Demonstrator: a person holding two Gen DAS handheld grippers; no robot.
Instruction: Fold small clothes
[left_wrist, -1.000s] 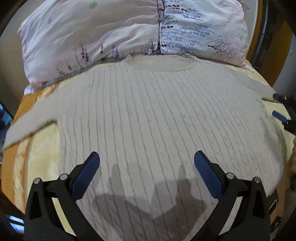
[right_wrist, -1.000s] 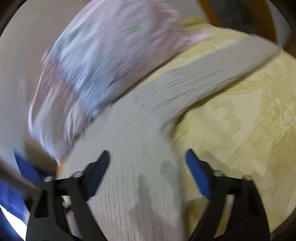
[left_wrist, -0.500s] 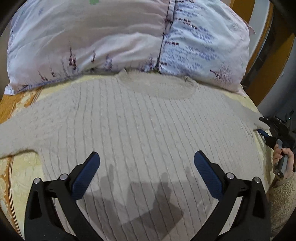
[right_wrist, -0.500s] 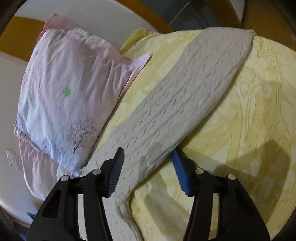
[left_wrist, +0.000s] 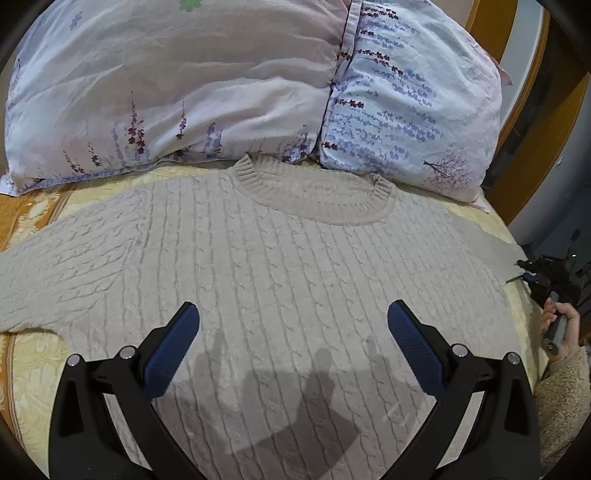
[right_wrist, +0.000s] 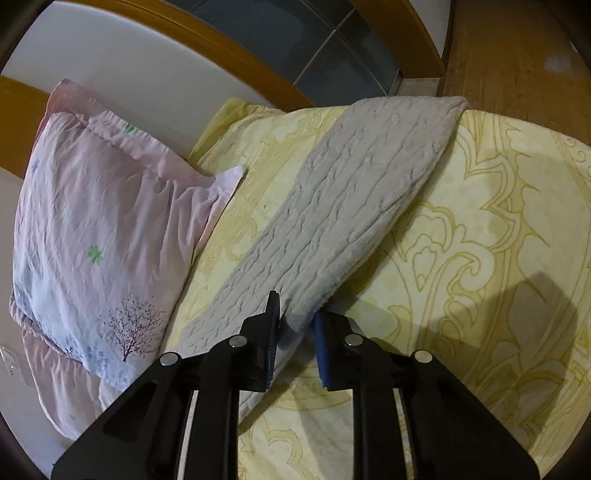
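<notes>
A: The sweater (left_wrist: 288, 280) lies flat on the bed (right_wrist: 480, 229), collar just below the pillow (left_wrist: 207, 85). The right hand-held gripper (right_wrist: 295, 317) is closing on its right sleeve (right_wrist: 343, 206) near the shoulder; the left hand-held gripper (left_wrist: 293, 332) hangs spread wide over the chest, holding nothing.

B: Is the pinch firm?

A: Hard to say; a gap shows between the fingers, so it may only be nipping the edge. I'd judge the thick knit could slip out on lifting, or the bed cover could get caught underneath. With nothing pinning the body, pulling the sleeve may drag it askew.
</notes>
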